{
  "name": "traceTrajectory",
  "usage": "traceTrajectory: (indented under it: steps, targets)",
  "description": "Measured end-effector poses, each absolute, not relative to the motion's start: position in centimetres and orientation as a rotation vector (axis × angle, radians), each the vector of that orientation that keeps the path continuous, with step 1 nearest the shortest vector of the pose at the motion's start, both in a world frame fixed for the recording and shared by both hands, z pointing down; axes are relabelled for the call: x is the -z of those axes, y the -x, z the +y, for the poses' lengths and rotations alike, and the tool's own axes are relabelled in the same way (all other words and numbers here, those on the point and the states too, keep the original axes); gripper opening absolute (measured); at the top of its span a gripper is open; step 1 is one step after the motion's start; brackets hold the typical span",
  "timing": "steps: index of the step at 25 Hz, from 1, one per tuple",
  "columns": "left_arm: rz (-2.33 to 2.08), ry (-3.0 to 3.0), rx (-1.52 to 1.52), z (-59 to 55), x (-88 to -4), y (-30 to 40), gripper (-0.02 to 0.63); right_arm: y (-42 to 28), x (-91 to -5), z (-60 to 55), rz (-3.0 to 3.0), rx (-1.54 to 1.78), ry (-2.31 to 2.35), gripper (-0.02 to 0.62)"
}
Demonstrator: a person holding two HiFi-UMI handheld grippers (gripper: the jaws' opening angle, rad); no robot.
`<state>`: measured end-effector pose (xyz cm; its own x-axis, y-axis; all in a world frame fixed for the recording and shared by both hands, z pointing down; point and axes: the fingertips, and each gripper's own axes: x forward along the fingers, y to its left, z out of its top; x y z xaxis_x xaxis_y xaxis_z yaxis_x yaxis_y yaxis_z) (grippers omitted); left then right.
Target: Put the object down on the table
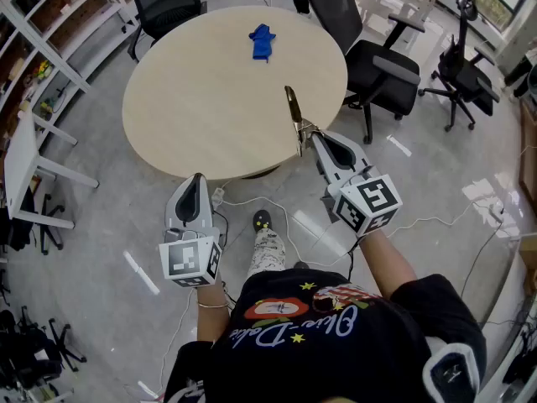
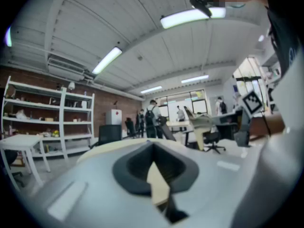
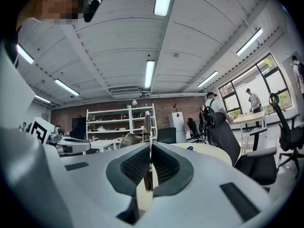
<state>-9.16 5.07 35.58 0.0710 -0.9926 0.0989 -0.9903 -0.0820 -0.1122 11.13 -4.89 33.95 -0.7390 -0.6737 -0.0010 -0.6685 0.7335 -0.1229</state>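
Observation:
My right gripper [image 1: 314, 138] is shut on the lower end of a slim metal utensil [image 1: 293, 109], which sticks up and away over the near right edge of the round beige table [image 1: 193, 99]. In the right gripper view the utensil [image 3: 147, 127] stands upright, pinched between the closed jaws of the right gripper [image 3: 150, 146]. A small blue object [image 1: 262, 42] lies at the table's far side. My left gripper [image 1: 197, 179] hangs short of the near edge, over the floor, its jaws together and empty; the left gripper [image 2: 153, 148] points at the table [image 2: 123, 146].
Black office chairs [image 1: 382, 70] stand at the right and far left [image 1: 168, 2] of the table. White shelving [image 1: 33, 49] and a white desk [image 1: 21, 158] line the left side. Cables [image 1: 252, 204] run across the floor under the near edge.

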Motion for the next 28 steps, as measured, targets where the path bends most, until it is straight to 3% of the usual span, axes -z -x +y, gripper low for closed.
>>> traceTrajectory:
  steps: [15,24,28]
  targets:
    - [2.093,2.367,0.209,-14.3,-37.5,22.3,0.0,7.9,-41.0,-29.9,3.241,-0.316,1.381,0.017]
    - [2.114,2.395,0.255,-21.6,-40.1,27.3,0.0,13.6,-50.6,-37.4,3.535,-0.868,1.426,0.017]
    - [2.13,2.418,0.258,-23.9,-41.0,29.0,0.0,14.6,-55.1,-39.1,3.664,-0.903,1.409,0.017]
